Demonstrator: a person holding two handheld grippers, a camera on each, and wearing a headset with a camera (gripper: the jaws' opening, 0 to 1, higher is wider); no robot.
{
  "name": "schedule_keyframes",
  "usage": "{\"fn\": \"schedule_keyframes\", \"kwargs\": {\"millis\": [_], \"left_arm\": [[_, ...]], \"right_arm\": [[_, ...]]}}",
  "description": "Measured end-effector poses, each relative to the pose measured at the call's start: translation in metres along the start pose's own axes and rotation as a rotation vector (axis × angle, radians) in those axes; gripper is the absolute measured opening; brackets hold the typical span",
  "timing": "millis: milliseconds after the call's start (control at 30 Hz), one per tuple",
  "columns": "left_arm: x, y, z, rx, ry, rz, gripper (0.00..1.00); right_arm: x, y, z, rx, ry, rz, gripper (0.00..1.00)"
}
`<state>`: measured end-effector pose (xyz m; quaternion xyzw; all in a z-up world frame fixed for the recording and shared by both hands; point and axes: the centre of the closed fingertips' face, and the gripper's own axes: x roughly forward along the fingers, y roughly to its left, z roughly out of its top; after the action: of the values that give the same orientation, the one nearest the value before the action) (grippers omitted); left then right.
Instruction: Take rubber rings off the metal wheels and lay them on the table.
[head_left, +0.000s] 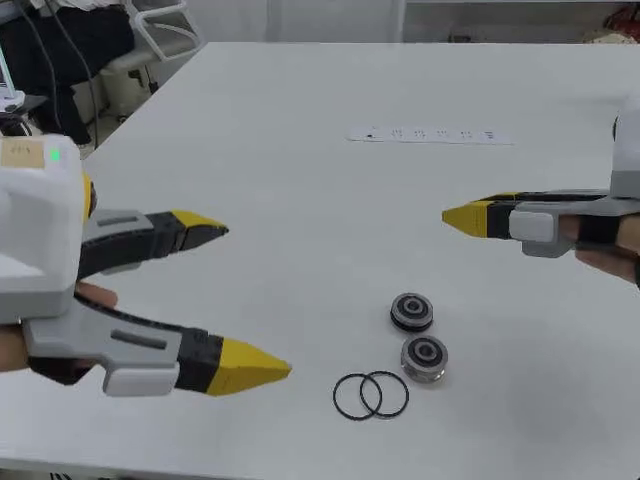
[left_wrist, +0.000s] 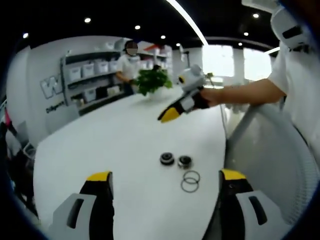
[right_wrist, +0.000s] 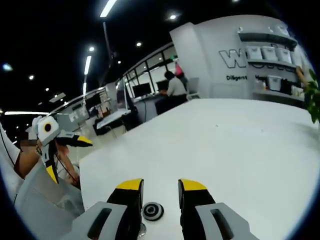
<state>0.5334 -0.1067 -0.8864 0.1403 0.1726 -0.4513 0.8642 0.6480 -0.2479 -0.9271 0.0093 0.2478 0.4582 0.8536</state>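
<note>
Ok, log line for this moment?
left hand-held gripper open; right hand-held gripper open; rubber rings on table; metal wheels beside them

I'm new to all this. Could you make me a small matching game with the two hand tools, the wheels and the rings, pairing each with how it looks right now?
1. left gripper
2. right gripper
3. rubber rings
4. metal wheels

A. side by side, just beyond the rings
B. jaws spread wide, nothing between them
C. two loops overlapping, flat on the table
D. jaws a narrow gap apart, nothing held

Pairs: 1-B, 2-D, 3-C, 4-A
</note>
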Motion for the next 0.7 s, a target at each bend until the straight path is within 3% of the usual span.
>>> {"fn": "schedule_keyframes", "kwargs": {"millis": [167,300,500,633,700], "left_arm": [[0.017,0.012,0.036,0.06,-0.064,-0.016,0.86],[0.039,0.02,0.06,0.147,-0.102,-0.002,0.77],[0.073,0.029,0.077,0.182,-0.116,0.015,0.69],[0.091,0.034,0.079,0.17,-0.132,0.028,0.62],[0.102,0.029,0.086,0.193,-0.161,0.057,0.56]], "right_arm": [[0.007,-0.003,-0.021,-0.003,0.058,0.01,0.25],[0.011,-0.002,-0.037,0.022,0.102,0.027,0.26],[0.013,-0.005,-0.052,0.011,0.136,0.026,0.26],[0.014,-0.004,-0.06,-0.002,0.159,0.022,0.27],[0.015,-0.002,-0.065,-0.018,0.173,0.024,0.27]]}}
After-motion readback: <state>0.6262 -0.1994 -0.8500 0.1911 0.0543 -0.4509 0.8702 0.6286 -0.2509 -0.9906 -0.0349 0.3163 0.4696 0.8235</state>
